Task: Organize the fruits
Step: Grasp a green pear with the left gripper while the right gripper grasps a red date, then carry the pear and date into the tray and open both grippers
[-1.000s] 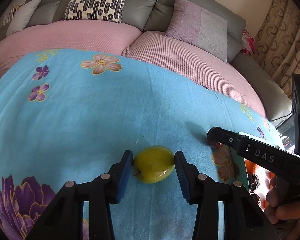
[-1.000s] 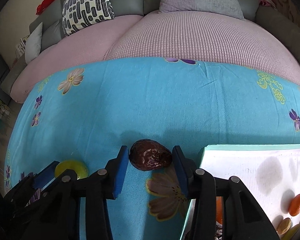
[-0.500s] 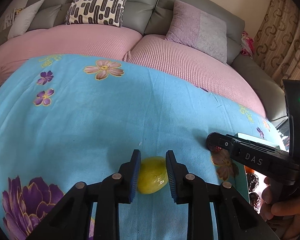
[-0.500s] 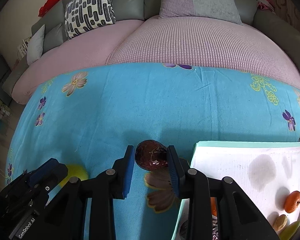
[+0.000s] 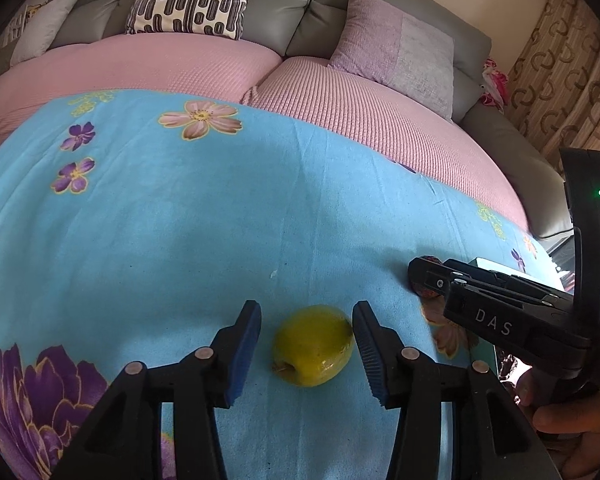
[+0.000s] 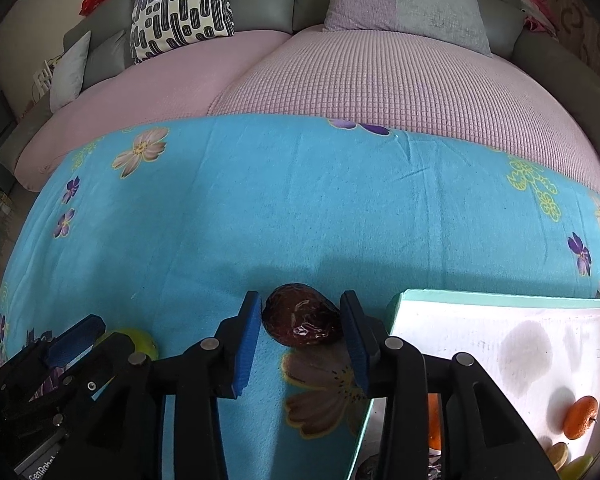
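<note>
Change: half a second ago the left gripper pinched the yellow fruit; now its fingers are spread wide, and the fruit lies on the cloth between them.
Left gripper: wide. A thin gap shows by the left pad; the right pad is at the fruit's skin, and I cannot tell if it touches.
Right gripper: narrow, its two blue pads pressed on a dark red fruit.
Yellow fruit: on the blue cloth, stem end facing the camera; in the right view only a bit peeks out behind the left gripper.
Dark fruit: just left of the tray's near corner, over a brown flower print.
Tray: white inside, green rim, at the cloth's right side; an orange fruit sits in it.
Room: wide bare cloth ahead of both grippers, up to the pink sofa seat.
Hard to see: the tray's lower part is cut off and hidden by the right gripper; small things there are unclear.
Hand: right hand grips the handle, low at the picture's edge.
</note>
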A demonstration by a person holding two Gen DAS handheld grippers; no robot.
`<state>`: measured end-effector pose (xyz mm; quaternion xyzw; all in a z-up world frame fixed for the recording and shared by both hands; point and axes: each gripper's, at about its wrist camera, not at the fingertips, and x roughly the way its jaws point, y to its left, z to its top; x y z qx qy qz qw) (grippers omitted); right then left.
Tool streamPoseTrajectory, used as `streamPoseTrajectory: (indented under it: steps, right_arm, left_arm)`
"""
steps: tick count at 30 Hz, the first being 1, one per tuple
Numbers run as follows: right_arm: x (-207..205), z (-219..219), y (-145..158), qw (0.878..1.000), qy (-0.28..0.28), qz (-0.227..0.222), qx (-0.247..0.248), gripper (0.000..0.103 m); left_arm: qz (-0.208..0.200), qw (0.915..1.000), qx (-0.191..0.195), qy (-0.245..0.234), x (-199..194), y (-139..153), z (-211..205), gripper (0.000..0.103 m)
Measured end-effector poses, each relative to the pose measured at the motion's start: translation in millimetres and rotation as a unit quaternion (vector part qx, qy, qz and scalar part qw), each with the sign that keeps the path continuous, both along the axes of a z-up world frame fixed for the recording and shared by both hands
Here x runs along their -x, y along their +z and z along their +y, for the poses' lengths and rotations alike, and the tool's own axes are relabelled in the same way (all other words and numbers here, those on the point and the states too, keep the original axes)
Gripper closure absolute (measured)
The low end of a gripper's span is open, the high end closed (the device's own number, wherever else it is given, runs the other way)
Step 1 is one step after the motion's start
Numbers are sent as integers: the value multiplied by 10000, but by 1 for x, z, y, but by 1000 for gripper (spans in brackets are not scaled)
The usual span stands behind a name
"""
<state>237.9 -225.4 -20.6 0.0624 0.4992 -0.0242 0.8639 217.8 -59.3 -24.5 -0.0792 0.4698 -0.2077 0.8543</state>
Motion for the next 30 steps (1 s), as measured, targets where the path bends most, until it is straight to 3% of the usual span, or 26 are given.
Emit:
streamPoseTrajectory:
  steps: [5,17,30]
  right_arm:
    - [-1,3,-1,9999,62,-7,116,60]
    - [9,3,3,9999,78,-126,5,63]
    - [64,5,33,9950,-164,-770,-614,63]
  left_arm:
    - [109,9998,-119,-105,2,-5,-6,55]
    - [70,10000,43,44,2,0,6,56]
    - [-273,9992,143,272,12,31,20,56]
